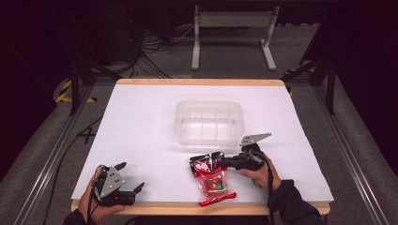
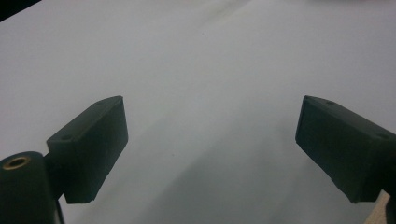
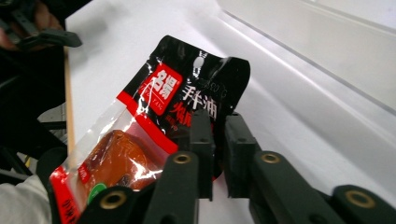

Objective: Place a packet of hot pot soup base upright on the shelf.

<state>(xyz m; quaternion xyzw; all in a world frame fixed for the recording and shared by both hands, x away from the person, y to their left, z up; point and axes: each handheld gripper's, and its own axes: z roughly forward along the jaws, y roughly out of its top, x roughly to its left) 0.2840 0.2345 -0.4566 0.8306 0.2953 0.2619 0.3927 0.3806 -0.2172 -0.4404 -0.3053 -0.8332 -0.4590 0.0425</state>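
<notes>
While my right hand-held gripper [image 3: 217,140] pinches one snack packet [image 3: 154,126], my left hand-held gripper [image 1: 130,176] sits released beside one clear tub [image 1: 209,122] on the tabletop [image 1: 141,122].

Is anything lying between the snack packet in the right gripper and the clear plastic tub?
Nothing visible does. The right gripper pinches the snack packet at its black top edge, and bare white tabletop separates it from the clear plastic tub.

The white-topped wooden-edged desk [image 1: 141,122] carried a clear rectangular plastic tub [image 1: 209,123] near its middle, and a red-and-black plastic snack packet [image 1: 212,178] lay near the front edge.
</notes>
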